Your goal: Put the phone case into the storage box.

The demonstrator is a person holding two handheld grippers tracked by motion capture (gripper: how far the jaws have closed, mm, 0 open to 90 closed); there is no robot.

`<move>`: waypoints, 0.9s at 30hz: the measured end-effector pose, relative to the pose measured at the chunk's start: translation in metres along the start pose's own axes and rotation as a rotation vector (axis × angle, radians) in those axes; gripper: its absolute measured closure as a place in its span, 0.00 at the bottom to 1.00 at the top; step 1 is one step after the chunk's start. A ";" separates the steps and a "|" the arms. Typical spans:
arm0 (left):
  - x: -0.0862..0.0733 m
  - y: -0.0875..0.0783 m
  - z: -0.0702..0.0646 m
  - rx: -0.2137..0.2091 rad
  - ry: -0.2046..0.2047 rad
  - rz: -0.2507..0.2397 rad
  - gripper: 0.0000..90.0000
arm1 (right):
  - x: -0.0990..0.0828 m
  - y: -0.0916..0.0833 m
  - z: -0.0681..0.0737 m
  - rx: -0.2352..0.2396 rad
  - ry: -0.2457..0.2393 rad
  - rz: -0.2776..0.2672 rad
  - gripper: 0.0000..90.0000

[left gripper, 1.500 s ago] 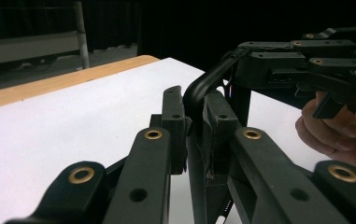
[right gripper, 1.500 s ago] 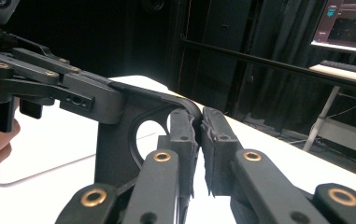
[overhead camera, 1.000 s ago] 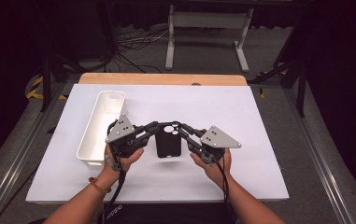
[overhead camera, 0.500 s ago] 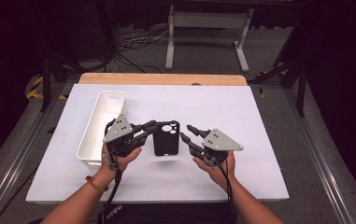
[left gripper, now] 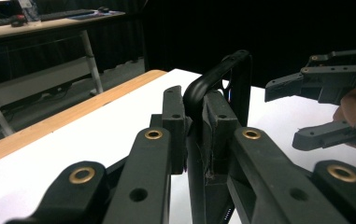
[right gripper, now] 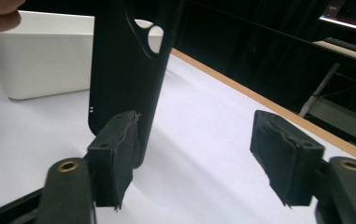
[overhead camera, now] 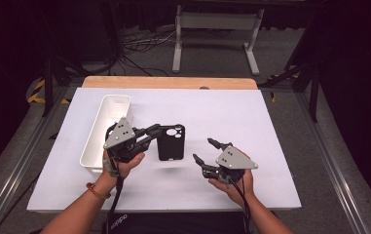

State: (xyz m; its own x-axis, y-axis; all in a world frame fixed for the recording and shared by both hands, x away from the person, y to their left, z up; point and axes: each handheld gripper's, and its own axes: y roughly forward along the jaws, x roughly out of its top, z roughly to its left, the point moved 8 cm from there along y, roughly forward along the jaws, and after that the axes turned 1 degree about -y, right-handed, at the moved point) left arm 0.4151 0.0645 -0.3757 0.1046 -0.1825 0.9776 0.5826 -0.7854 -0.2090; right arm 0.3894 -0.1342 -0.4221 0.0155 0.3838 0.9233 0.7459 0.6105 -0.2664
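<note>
A black phone case (overhead camera: 171,143) with a camera cut-out hangs just above the white table (overhead camera: 251,122), held by its left edge. My left gripper (overhead camera: 157,131) is shut on that edge; in the left gripper view the case (left gripper: 234,77) stands up between the closed pads of the left gripper (left gripper: 194,116). My right gripper (overhead camera: 204,149) is to the right of the case and apart from it. Its jaws have just been opening, and nothing is between the pads of the right gripper (right gripper: 201,154). The case (right gripper: 124,70) hangs beyond its left pad.
A long white bin (overhead camera: 106,127) stands at the left of the table, behind my left hand, and it also appears in the right gripper view (right gripper: 40,60). A wooden strip (overhead camera: 168,83) runs along the table's far edge. Dark floor with cables and a metal stand lies beyond.
My right gripper let go of the case, opened wide and drew back to the right and toward the person. The left gripper kept its hold on the case and stayed in place.
</note>
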 end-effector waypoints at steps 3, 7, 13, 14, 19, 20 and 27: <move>0.001 0.000 0.000 -0.002 0.006 -0.003 0.91 | -0.006 0.000 0.000 -0.003 -0.013 0.005 0.33; 0.002 -0.001 0.000 -0.002 0.016 -0.009 0.91 | -0.011 0.000 0.002 -0.006 -0.030 0.007 0.29; 0.003 -0.005 0.001 -0.008 0.015 -0.010 0.91 | -0.014 -0.001 0.000 0.018 -0.010 0.005 0.24; 0.004 -0.006 0.001 -0.004 0.015 -0.020 0.91 | -0.015 -0.001 0.000 0.023 -0.013 0.005 0.23; 0.006 -0.010 0.002 -0.010 0.024 -0.021 0.91 | -0.021 0.002 0.001 0.027 -0.022 0.020 0.19; 0.006 -0.011 0.001 -0.015 0.025 -0.018 0.91 | -0.021 0.002 0.001 0.027 -0.018 0.019 0.18; 0.014 -0.018 0.007 -0.007 0.047 -0.034 0.91 | -0.019 0.001 -0.003 0.010 0.020 0.000 0.13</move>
State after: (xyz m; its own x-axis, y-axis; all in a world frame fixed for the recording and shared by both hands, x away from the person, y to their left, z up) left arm 0.4118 0.0804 -0.3584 0.0467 -0.1831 0.9820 0.5795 -0.7957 -0.1759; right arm 0.3921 -0.1431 -0.4391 0.0292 0.3703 0.9285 0.7393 0.6172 -0.2694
